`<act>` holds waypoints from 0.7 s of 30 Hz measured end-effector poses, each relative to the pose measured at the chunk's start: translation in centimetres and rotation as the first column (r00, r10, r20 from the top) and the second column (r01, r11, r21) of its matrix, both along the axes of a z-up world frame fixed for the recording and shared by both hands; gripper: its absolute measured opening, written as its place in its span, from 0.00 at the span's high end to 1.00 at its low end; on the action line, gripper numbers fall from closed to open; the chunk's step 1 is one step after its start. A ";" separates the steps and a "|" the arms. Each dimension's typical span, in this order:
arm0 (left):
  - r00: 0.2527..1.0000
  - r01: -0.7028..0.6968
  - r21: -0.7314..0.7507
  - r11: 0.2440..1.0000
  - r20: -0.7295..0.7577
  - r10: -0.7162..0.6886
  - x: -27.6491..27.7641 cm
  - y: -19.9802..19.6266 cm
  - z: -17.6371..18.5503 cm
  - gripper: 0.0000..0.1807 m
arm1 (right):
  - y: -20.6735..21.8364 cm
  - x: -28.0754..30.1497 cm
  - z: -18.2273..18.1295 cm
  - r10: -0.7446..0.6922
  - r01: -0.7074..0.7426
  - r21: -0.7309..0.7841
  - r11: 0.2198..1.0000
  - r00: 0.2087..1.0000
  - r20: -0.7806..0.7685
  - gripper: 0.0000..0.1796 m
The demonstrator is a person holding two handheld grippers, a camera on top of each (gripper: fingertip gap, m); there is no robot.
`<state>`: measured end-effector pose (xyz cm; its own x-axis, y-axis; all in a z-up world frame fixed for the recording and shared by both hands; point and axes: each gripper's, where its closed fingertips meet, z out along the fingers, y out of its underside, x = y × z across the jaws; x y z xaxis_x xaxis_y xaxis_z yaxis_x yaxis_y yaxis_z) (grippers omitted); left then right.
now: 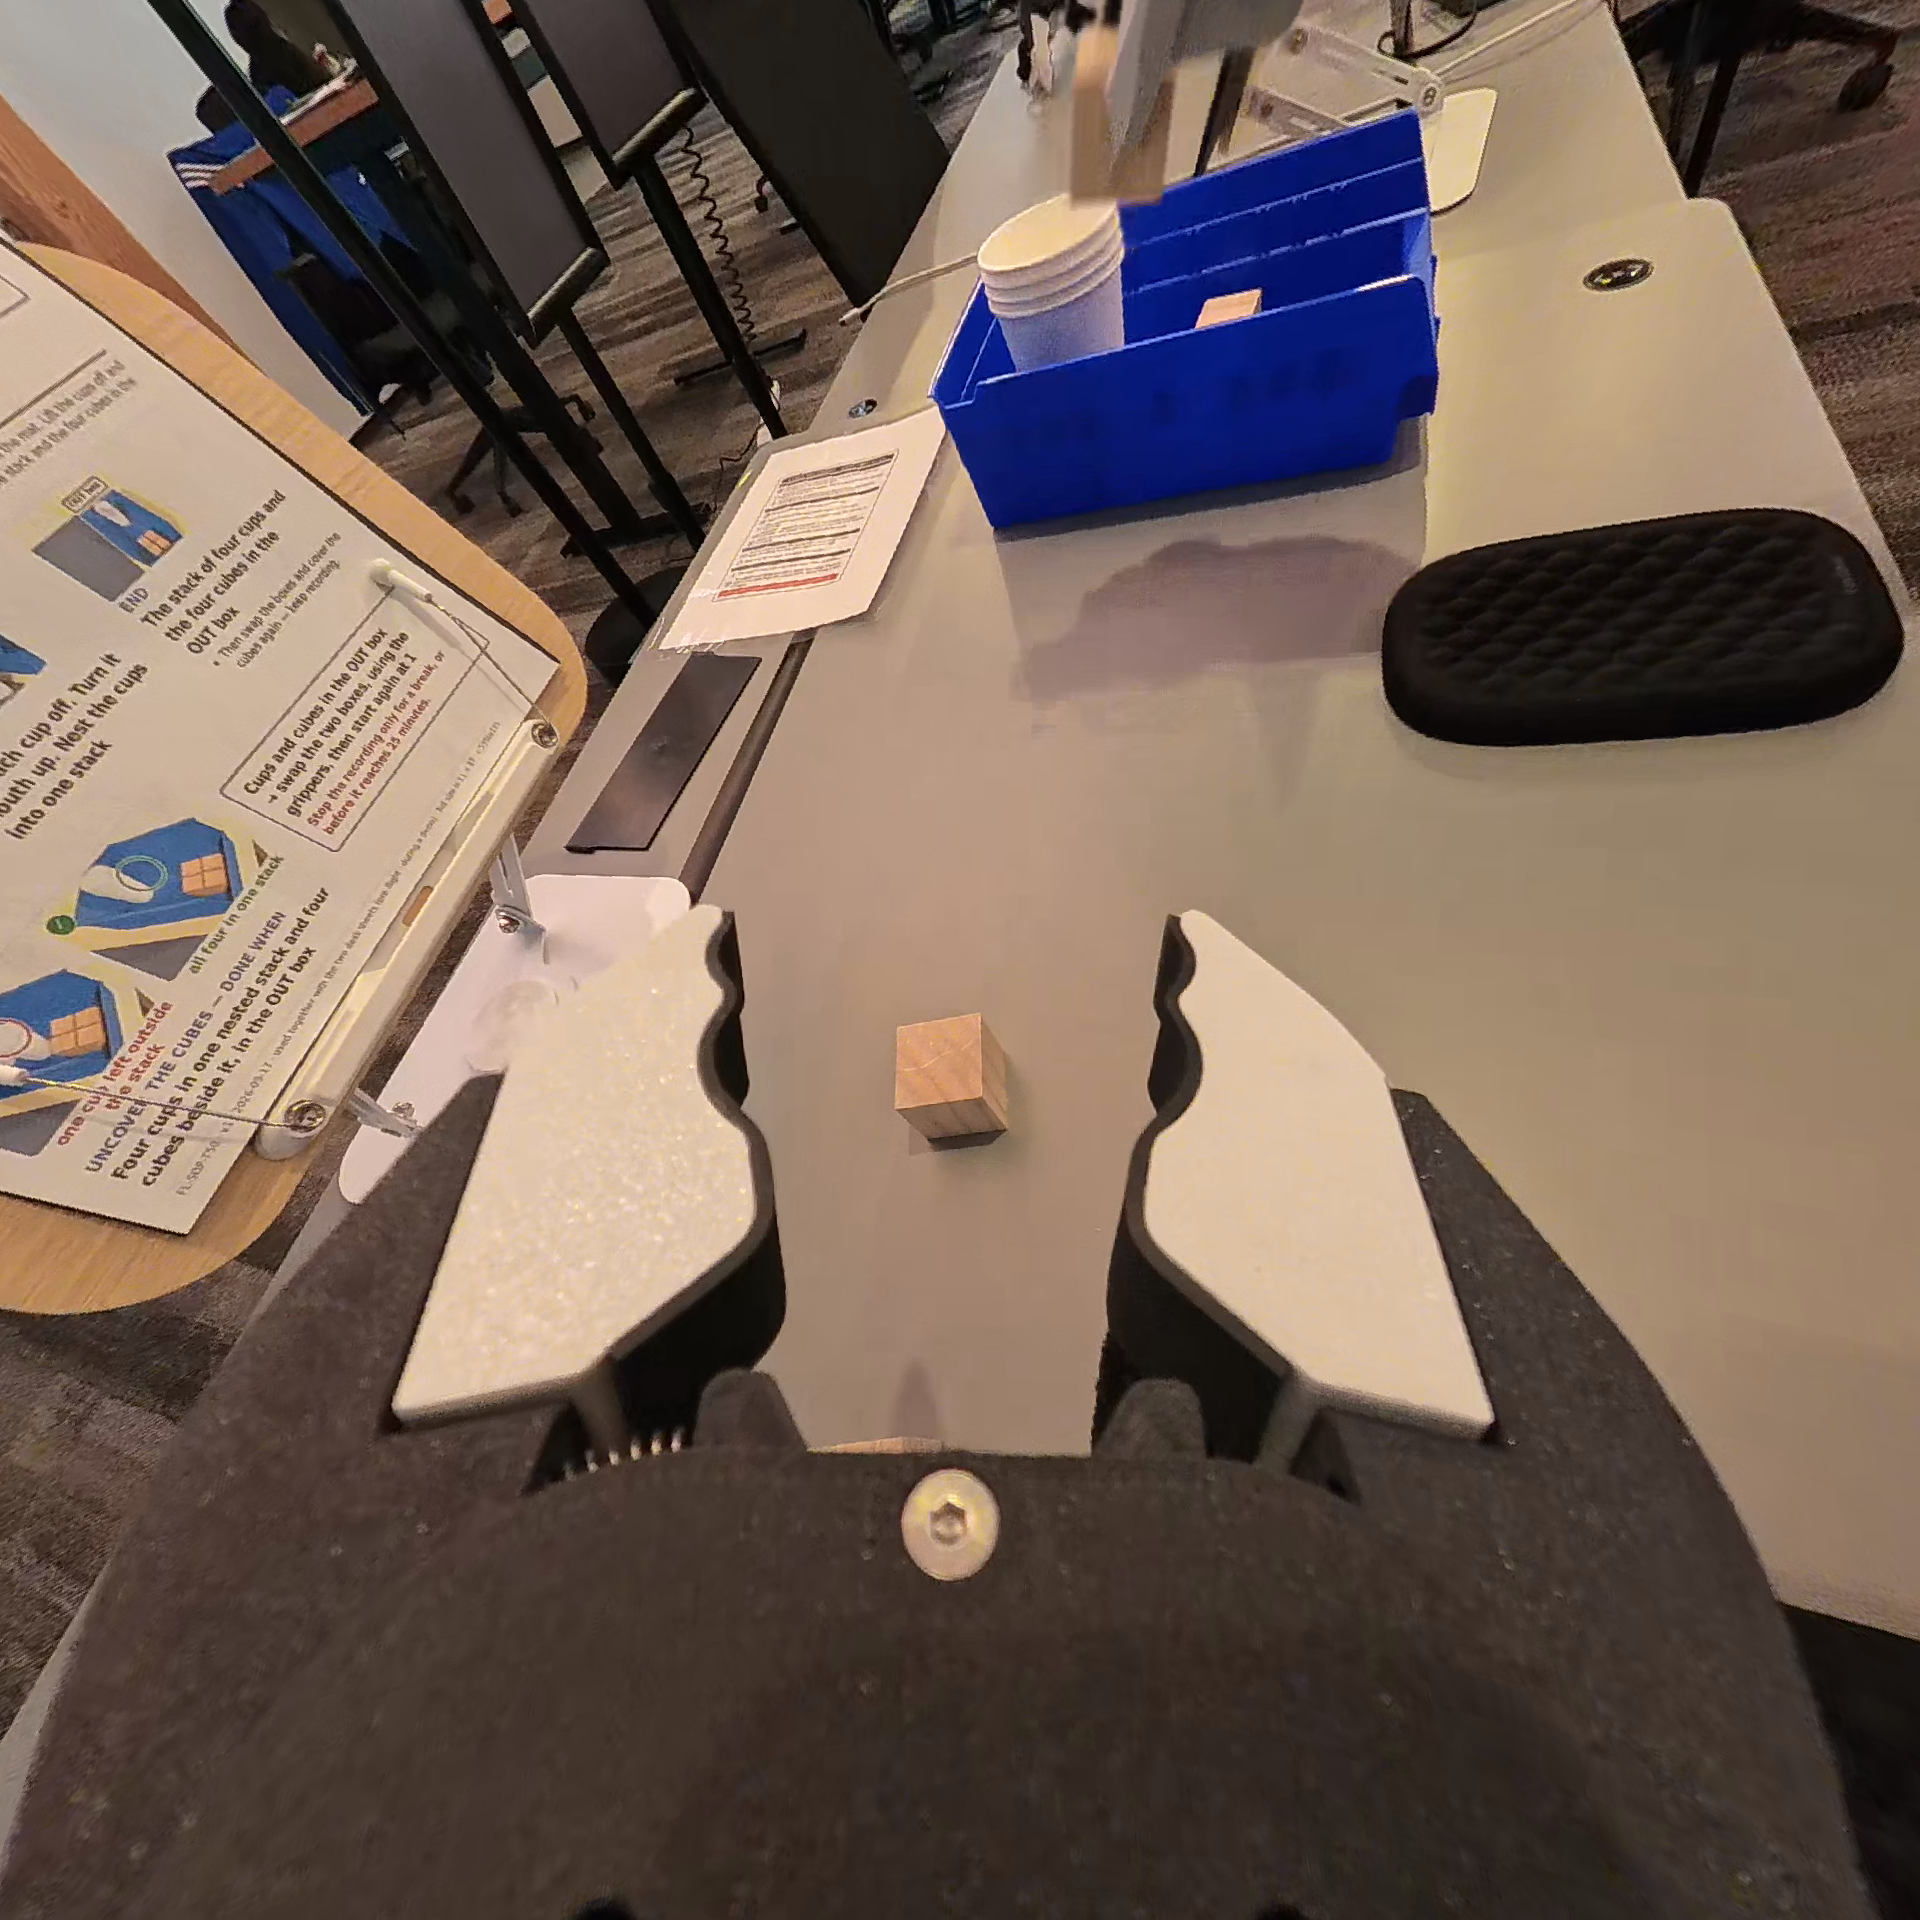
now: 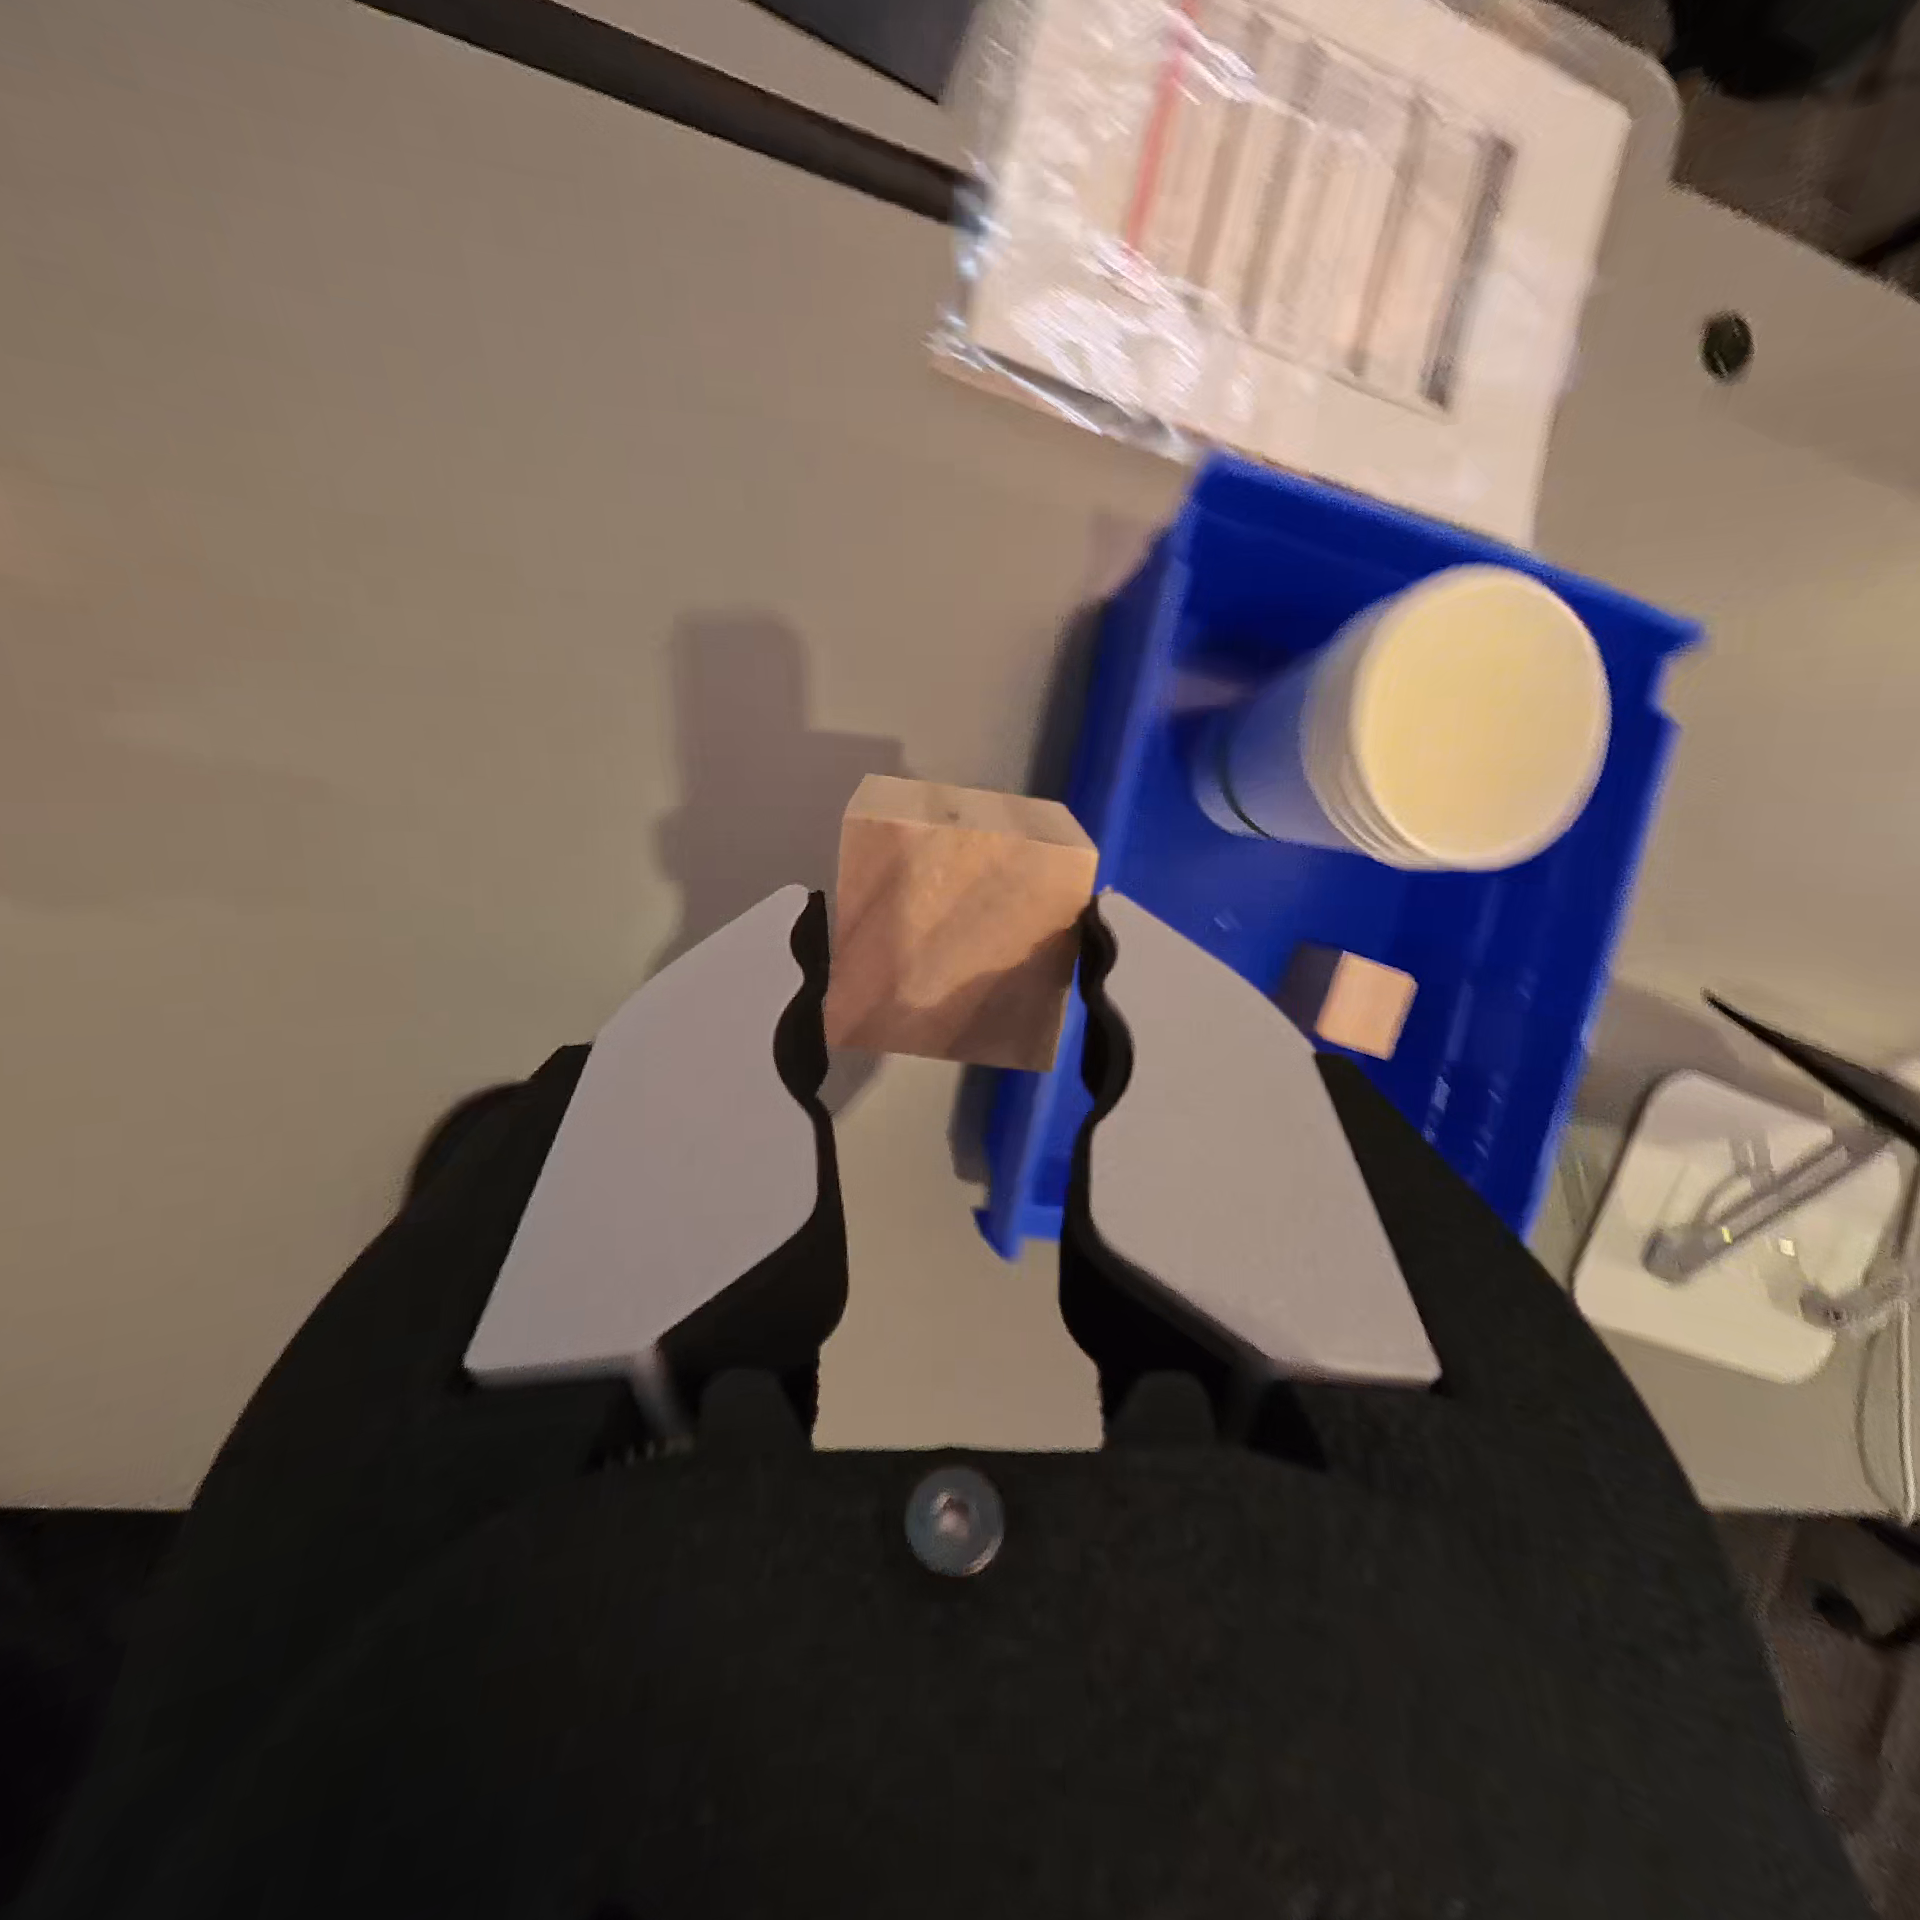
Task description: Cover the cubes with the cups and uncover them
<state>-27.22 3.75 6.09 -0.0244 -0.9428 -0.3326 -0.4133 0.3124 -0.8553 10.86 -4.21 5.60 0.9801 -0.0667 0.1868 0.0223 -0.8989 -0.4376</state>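
Observation:
In the left wrist view a wooden cube (image 1: 951,1076) lies on the grey table between the tips of my open, empty left gripper (image 1: 951,940). A sliver of another wooden piece (image 1: 878,1444) shows at the gripper's base. My right gripper (image 2: 954,914) is shut on a wooden cube (image 2: 951,951) and holds it in the air beside the blue bin (image 2: 1507,1039). The bin holds a nested stack of white paper cups (image 2: 1455,717) and one more cube (image 2: 1366,1003). In the left wrist view the bin (image 1: 1195,416), the cups (image 1: 1055,281) and the blurred right gripper (image 1: 1117,125) above them show far off.
A black padded wrist rest (image 1: 1642,623) lies right of the bin. A laminated sheet (image 1: 805,530) lies at the table's left edge. An instruction board on a stand (image 1: 208,779) stands to the left. A white stand base (image 2: 1745,1226) sits beyond the bin.

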 end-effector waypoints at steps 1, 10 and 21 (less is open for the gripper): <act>1.000 -0.003 0.000 1.000 -0.004 0.003 0.1 0.0 -0.1 0.58 | -1.1 2.0 0.0 -0.035 0.035 -0.009 0.999 0.999 -0.005 0.74; 0.998 -0.014 0.013 1.000 -0.055 0.015 0.8 0.1 -1.0 0.58 | -5.6 12.7 -8.8 -0.146 0.136 -0.126 0.983 0.986 -0.081 0.75; 0.995 -0.048 0.014 0.999 -0.086 0.049 1.2 0.9 -1.8 0.59 | -5.4 15.6 -17.3 -0.133 0.103 -0.278 0.955 0.987 -0.092 0.74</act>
<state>-26.07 4.66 4.25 -0.0076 -0.9395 -0.3425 -0.5002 0.3002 -0.8122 26.42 -9.66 -11.71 0.9837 -0.1444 0.1070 -0.1249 -0.9773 -0.1709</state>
